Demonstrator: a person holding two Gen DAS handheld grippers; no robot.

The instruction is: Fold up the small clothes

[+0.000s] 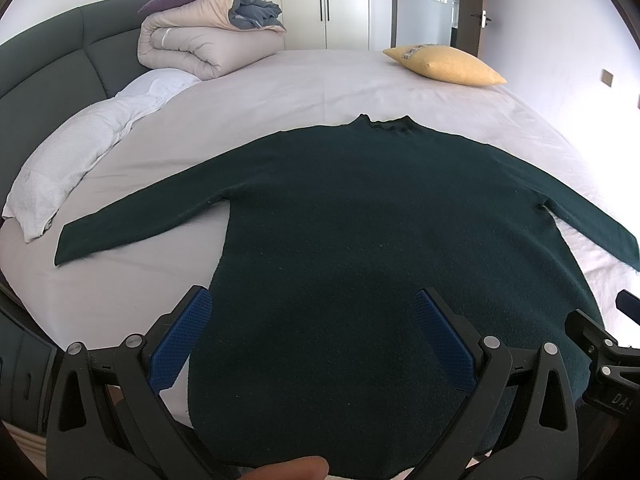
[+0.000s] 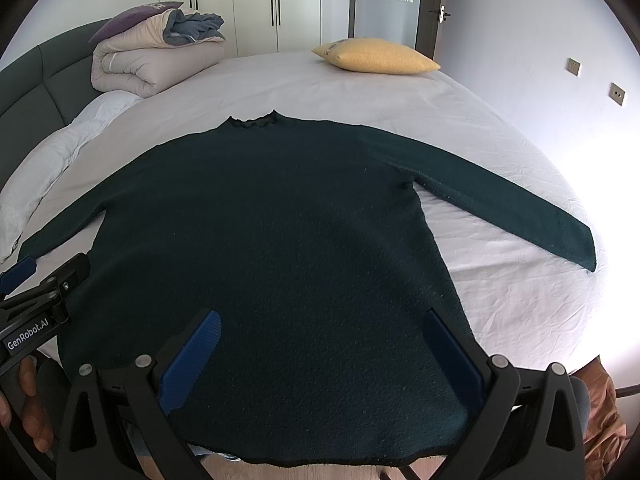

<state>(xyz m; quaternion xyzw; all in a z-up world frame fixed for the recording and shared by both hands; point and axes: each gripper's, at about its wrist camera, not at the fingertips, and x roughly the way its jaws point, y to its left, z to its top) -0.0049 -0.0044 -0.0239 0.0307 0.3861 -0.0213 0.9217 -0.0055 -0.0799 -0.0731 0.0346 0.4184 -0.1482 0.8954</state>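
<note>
A dark green long-sleeved sweater [image 1: 360, 220] lies flat on the bed, collar away from me, both sleeves spread out to the sides. It also shows in the right wrist view [image 2: 272, 240]. Its hem hangs at the near bed edge. My left gripper [image 1: 312, 304] is open and empty, held above the sweater's lower left part. My right gripper [image 2: 324, 320] is open and empty above the lower right part. The left gripper's fingers [image 2: 24, 268] show at the left edge of the right wrist view.
The bed has a pale sheet [image 1: 312, 88]. A folded quilt stack [image 1: 200, 36] and white pillows [image 1: 80, 152] lie at the far left by the dark headboard [image 1: 52, 60]. A yellow cushion [image 1: 444, 64] sits at the far right. Wardrobes and a door stand behind.
</note>
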